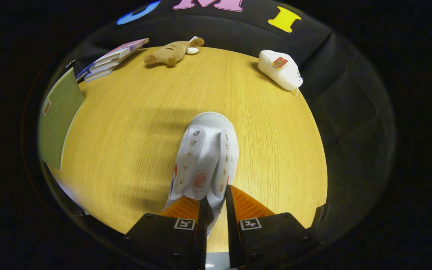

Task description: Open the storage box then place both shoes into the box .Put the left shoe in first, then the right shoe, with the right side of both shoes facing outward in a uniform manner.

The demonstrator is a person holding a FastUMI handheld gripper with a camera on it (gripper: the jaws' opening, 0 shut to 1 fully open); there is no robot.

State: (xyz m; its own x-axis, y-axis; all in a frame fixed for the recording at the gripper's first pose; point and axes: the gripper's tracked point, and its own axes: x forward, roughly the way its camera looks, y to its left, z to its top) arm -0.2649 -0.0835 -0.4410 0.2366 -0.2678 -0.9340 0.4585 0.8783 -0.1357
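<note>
- The tool (215, 200) was clamped on the shoe (206, 157): both fingers (202, 217) stood nearly together, with a fold of the shoe's white upper pinched between them at the heel end.
- The shoe was a white high-top with metal eyelets running up both flaps and no laces visible. A red mark showed on its tongue, and red and blue marks on the side by the left finger.
- The shoe pointed straight ahead of the fingers, toe cap farthest from the tool, over the middle of the wooden bench (133, 131). Whether its sole rested on the bench or hung just clear of it could not be told; a shadow lay on the wood beside and beyond the toe.
- Beyond the shoe and to its right, near the far edge of the bench, lay a white plush toy (279, 71) with a small coloured tag.
- Straight beyond the shoe and slightly left, at the far edge, lay a brown plush toy (173, 52) with a small white piece touching it.
- Farther left of the shoe, a short stack of books (109, 60) sat at the far corner.
- Well left of the shoe, a green book (58, 120) lay partly over the bench edge.
</note>
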